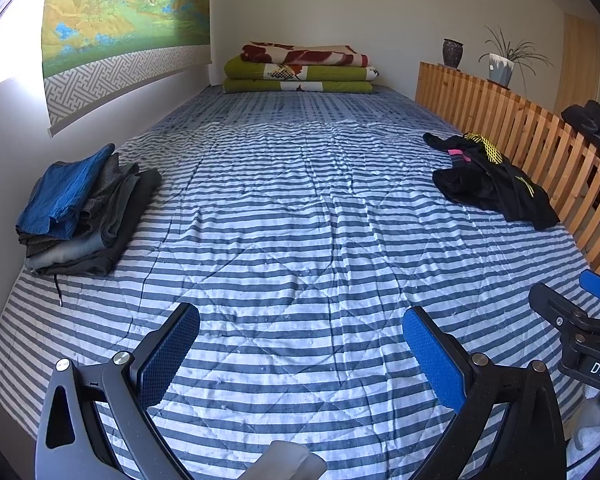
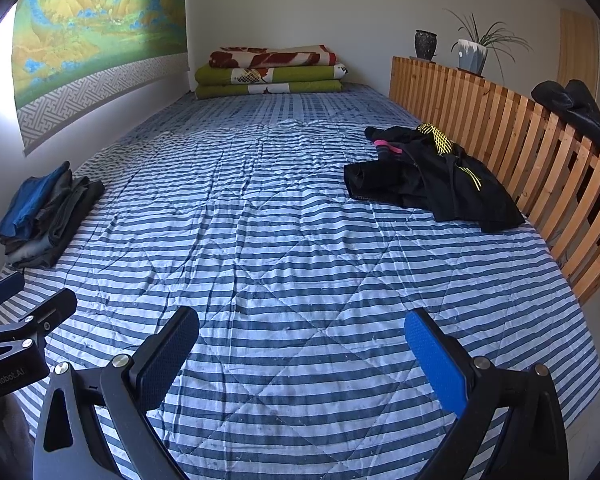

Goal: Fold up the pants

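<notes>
A crumpled heap of black pants (image 1: 496, 184) (image 2: 432, 180) with yellow and pink trim lies at the right side of the striped bed, close to the wooden slat rail. A stack of folded clothes (image 1: 84, 212) (image 2: 44, 216), blue on top, rests at the left by the wall. My left gripper (image 1: 300, 348) hovers open over the near part of the quilt, holding nothing. My right gripper (image 2: 300, 352) is likewise open and empty, to the right of the left one. Both are well short of the black heap.
The blue-and-white striped quilt (image 1: 292, 240) covers the bed. Folded blankets (image 1: 300, 70) are stacked at the far end. A wooden slat rail (image 2: 540, 160) runs along the right, with a vase, a potted plant (image 2: 474, 54) and a dark garment on it. A wall hanging is on the left.
</notes>
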`<state>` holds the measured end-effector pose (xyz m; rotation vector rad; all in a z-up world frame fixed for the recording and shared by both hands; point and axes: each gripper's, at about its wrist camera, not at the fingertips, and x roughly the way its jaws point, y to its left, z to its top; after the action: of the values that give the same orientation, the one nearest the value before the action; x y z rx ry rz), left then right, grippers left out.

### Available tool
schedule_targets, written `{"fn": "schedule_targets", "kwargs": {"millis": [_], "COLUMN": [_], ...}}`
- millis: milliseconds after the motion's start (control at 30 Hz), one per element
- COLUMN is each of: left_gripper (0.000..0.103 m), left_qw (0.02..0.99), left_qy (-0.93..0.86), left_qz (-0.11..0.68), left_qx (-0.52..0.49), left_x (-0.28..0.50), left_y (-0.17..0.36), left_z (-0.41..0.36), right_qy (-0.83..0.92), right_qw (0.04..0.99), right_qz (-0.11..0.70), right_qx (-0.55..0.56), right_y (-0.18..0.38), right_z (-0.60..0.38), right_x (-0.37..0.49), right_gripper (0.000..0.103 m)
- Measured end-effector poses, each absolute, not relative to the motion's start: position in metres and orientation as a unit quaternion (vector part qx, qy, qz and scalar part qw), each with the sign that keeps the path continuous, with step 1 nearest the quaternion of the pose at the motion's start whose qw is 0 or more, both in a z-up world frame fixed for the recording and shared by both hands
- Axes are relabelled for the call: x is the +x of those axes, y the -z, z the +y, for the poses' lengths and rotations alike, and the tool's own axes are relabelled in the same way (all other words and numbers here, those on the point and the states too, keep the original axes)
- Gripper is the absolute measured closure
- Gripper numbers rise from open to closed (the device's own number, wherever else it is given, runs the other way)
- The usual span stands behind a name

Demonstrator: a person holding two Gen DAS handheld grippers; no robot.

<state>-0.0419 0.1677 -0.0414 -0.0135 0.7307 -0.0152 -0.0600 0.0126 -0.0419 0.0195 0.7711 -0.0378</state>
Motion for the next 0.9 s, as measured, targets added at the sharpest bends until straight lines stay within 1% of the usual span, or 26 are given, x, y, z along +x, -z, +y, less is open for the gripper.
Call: {"fn": "schedule_targets", "kwargs": {"millis": [267, 500, 733, 900], "left_gripper": [0.000, 0.000, 0.000, 0.000], "left_qw": [0.933, 0.926, 0.927, 0.921], "left_qy": [0.004, 0.022, 0.024, 0.020], "left_qz": [0.359, 0.376, 0.375, 0.388], "left_qx": [-0.001, -0.007, -0.010, -0.021], "left_x": [-0.035, -0.018, -0.008, 0.005], "left_y": [0.051, 0.065, 0.072, 0.083], "left_z": [0.163, 0.157, 0.156, 0.161], "right_qy": [0.022, 0.032, 0.048, 0.058], "right_qw": [0.925, 0.922, 0.915, 0.910], "right_qz": [0.378, 0.386, 0.400, 0.408], "right_qx": [0.012, 0.015, 0.027, 0.037], "right_y": [0.047, 0.058, 0.074, 0.084], "right_z": [0.007, -0.002, -0.020, -0.040], "right_x": [-0.056, -0.045, -0.030, -0.017], "right_gripper": [0.002, 0.002, 0.002, 0.002]}}
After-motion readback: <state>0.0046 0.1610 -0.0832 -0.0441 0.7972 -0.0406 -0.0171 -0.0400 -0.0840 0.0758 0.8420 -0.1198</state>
